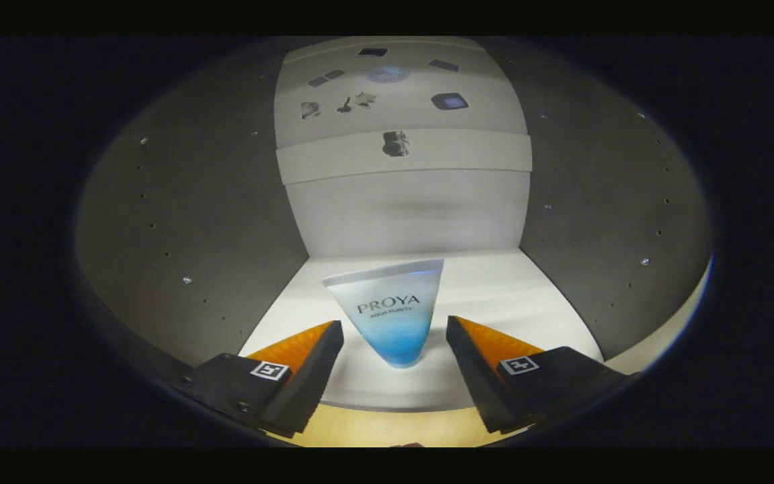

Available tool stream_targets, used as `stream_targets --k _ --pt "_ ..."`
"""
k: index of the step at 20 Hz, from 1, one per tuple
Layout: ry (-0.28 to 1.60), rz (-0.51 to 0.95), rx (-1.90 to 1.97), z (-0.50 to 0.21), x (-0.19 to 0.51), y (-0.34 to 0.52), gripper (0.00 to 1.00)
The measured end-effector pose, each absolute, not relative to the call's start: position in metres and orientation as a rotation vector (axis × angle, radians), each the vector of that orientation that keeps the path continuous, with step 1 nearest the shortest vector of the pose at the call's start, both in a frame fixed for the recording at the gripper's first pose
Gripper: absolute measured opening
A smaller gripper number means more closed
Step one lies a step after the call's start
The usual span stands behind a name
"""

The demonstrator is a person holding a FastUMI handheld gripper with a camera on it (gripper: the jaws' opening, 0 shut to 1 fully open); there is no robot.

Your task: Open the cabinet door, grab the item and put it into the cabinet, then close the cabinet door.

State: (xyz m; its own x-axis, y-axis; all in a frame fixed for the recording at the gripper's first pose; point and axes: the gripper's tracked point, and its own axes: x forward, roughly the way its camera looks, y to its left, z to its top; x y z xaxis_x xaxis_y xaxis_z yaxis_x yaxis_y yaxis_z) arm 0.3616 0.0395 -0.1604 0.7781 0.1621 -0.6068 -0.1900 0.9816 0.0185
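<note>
Inside the cabinet (pixel 192 222), on its white shelf (pixel 494 296), my gripper (pixel 394 335) stands wide open, fingers either side of the cosmetic tube (pixel 390 309) without touching it. Tube stands cap-down, white fading to blue, just ahead of the fingertips.

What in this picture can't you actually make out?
- Cabinet door: cut off past the view's edge, so its position is unknown.
- Base of the tube: whether it stands freely, unclear from the gripper view.
- Small dark shapes on the upper shelf: too small and blurred.
- Hand-held gripper: open; its body is cut off.
</note>
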Motion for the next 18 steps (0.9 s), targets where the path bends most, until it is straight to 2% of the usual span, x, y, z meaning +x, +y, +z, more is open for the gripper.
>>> stream_targets --k 6,18 --pt "0.470 0.189 -0.079 -0.096 0.312 0.037 0.98" --pt "0.262 0.286 -0.044 -0.007 0.086 0.063 0.98"
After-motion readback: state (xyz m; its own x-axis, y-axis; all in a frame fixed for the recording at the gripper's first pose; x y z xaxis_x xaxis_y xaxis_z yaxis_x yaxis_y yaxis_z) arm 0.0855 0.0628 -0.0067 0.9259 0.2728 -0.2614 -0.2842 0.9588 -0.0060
